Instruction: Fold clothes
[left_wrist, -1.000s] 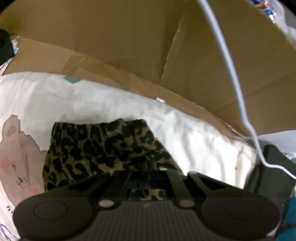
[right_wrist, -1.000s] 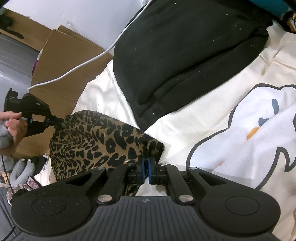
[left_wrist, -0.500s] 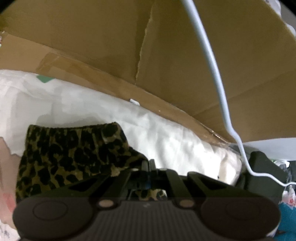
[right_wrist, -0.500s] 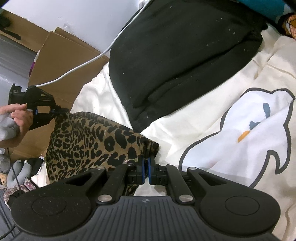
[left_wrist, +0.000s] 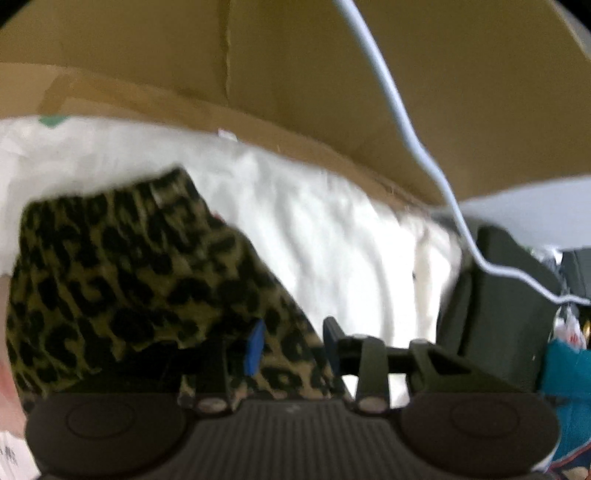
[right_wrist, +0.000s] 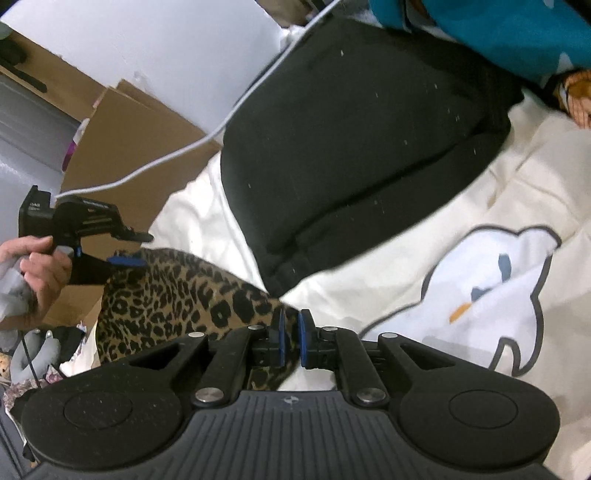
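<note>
A leopard-print garment (left_wrist: 122, 280) lies folded on a white printed sheet (left_wrist: 332, 236). My left gripper (left_wrist: 293, 347) is open, its fingers spread over the garment's near corner. In the right wrist view the same garment (right_wrist: 173, 299) lies left of centre, and the left gripper (right_wrist: 138, 249) shows open at its far edge, held by a hand. My right gripper (right_wrist: 290, 338) has its blue pads slightly parted, with the garment's corner between them.
A black garment (right_wrist: 369, 140) lies behind the leopard one on the sheet (right_wrist: 498, 295). A cardboard box (left_wrist: 295, 66) stands at the bed's edge, with a white cable (left_wrist: 399, 122) across it. Teal fabric (right_wrist: 498, 33) lies at the far right.
Both grippers were shut on the garment's corners and have opened. The left one now stands wide open; the right pads have parted a little. The garment has settled on the sheet.
</note>
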